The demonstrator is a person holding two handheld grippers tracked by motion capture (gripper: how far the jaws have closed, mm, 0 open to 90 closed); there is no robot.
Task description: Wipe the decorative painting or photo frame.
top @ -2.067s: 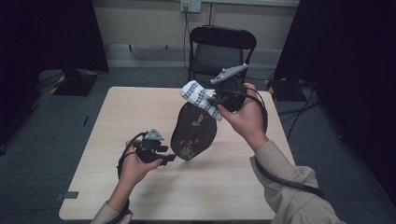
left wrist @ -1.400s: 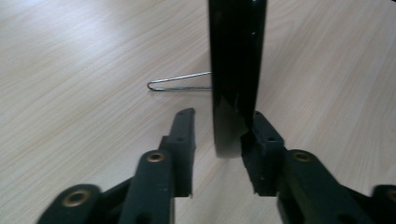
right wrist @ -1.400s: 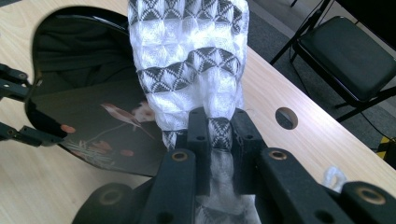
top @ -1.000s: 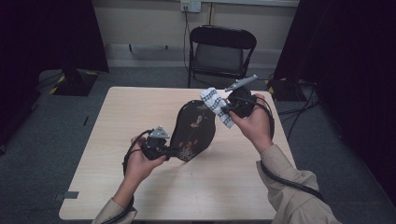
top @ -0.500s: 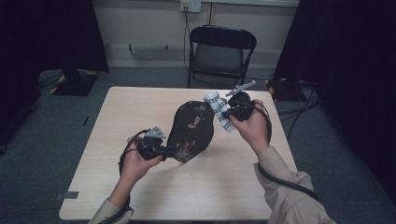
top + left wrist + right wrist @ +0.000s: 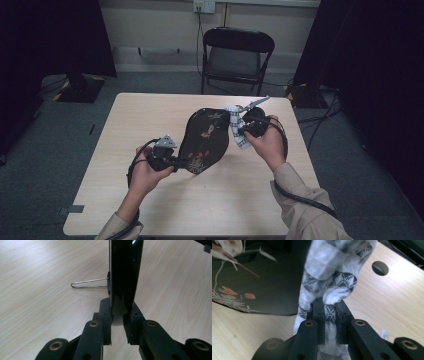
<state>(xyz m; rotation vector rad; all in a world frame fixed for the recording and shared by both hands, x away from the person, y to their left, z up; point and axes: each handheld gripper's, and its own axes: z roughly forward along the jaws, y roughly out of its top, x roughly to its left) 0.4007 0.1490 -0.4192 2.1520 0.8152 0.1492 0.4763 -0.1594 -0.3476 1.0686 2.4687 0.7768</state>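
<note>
Left tool (image 6: 172, 161) clamps the lower edge of a black oval tray (image 6: 206, 140) painted with flowers, holding it tilted up over the wooden surface (image 6: 125, 125); in the left gripper view the tray's rim (image 6: 124, 277) sits edge-on between the closed jaws, with a thin wire stand (image 6: 90, 283) sticking out from its back. Right of the tray, the right tool (image 6: 243, 127) pinches a white patterned cloth (image 6: 236, 125) against the tray's upper right edge, jaws narrow on the bunched fabric (image 6: 332, 282) in the right gripper view
</note>
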